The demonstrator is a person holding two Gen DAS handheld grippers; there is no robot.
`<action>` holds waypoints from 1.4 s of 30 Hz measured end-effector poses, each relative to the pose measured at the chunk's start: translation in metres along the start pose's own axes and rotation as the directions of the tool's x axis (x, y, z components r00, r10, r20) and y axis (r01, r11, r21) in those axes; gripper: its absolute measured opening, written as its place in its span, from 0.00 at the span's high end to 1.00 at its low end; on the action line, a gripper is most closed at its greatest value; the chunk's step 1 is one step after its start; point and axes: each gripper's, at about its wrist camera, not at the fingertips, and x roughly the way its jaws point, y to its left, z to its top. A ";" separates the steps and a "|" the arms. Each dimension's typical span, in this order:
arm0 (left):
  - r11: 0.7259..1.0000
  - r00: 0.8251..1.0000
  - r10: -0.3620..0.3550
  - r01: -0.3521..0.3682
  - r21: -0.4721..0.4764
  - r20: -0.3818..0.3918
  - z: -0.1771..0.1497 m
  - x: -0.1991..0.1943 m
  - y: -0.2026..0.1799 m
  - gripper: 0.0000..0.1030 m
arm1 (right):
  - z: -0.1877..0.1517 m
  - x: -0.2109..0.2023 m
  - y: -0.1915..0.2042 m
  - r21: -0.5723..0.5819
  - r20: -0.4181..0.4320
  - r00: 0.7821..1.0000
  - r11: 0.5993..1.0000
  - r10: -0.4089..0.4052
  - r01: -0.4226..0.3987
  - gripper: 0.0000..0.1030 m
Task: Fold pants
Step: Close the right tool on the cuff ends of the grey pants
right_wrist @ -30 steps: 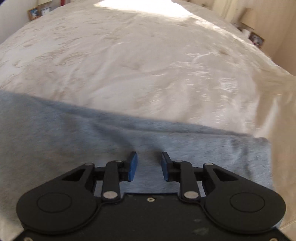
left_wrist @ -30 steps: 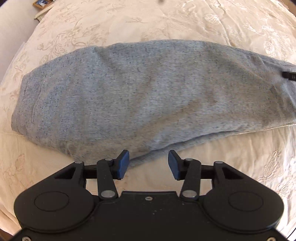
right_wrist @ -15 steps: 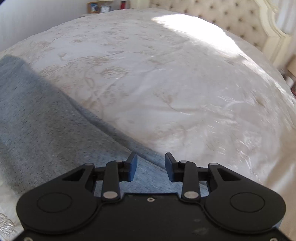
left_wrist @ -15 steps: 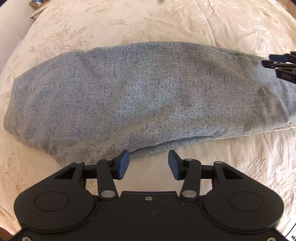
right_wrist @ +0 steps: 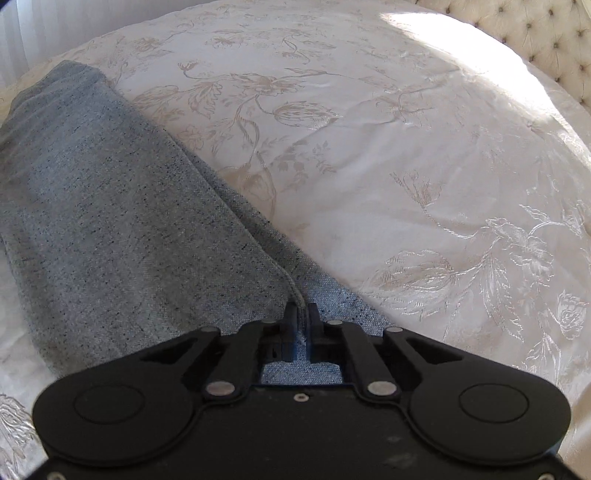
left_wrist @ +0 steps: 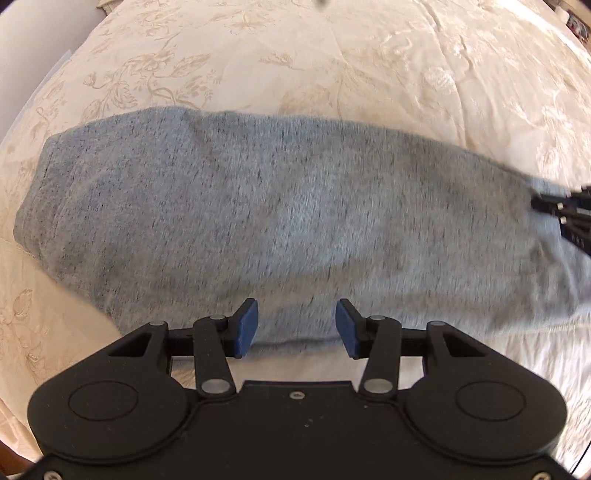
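Grey pants (left_wrist: 280,221) pinched by right gripper (right_wrist: 303,314) (left gripper (left_wrist: 297,326) agape).

A home bedroom: a bed under a cream floral-embroidered bedspread (right_wrist: 369,155), with a button-tufted headboard (right_wrist: 535,33) at far right.

The right gripper (right_wrist: 302,325), spread over the gray pants (right_wrist: 110,221) half a second before, was closed on a raised fold at their far edge. The left gripper (left_wrist: 297,326) was carried forward over the pants' near edge, fingers (left_wrist: 246,326) apart.
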 end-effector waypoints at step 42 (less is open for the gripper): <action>0.940 0.999 0.014 -0.030 0.340 0.050 0.084 0.100 -0.194 0.43 | -0.132 -0.094 -0.174 0.631 0.002 0.985 0.764 -0.172 0.132 0.71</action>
